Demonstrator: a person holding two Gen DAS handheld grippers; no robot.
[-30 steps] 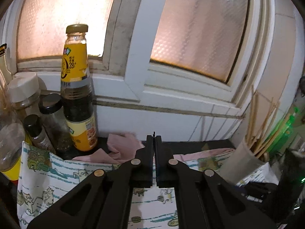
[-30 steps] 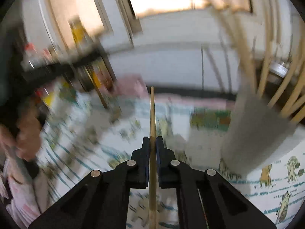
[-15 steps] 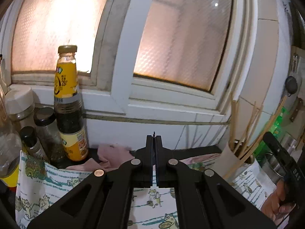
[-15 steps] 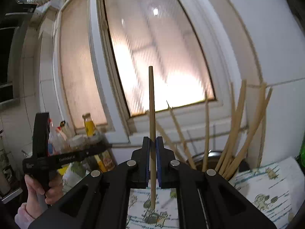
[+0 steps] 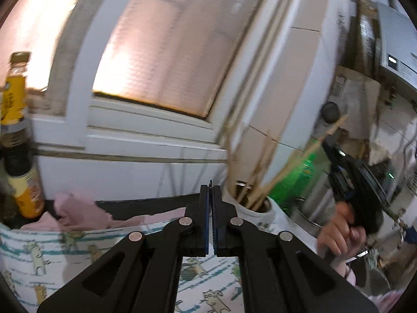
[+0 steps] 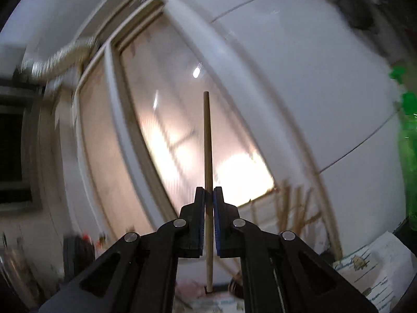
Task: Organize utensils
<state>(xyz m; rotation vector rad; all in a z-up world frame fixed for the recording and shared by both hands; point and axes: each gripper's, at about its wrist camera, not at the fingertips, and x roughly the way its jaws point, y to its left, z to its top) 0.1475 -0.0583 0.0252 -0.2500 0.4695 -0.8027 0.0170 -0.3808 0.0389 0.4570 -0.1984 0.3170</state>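
The right gripper (image 6: pixel 208 195) has its jaws clamped on a single wooden chopstick (image 6: pixel 207 140), which runs straight ahead beyond them toward the window. The left gripper (image 5: pixel 210 195) has its jaws fully closed and empty; just beyond and right of them stands a white holder (image 5: pixel 256 210) of chopsticks on the bench.

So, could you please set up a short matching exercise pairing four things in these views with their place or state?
Things:
1. left gripper
2. chopstick
3. pink cloth
4. green bottle

States:
A. crumpled below the window
B. clamped in the right gripper
C. shut on nothing
D. standing at the right edge

Pairs: 1-C, 2-B, 3-A, 4-D
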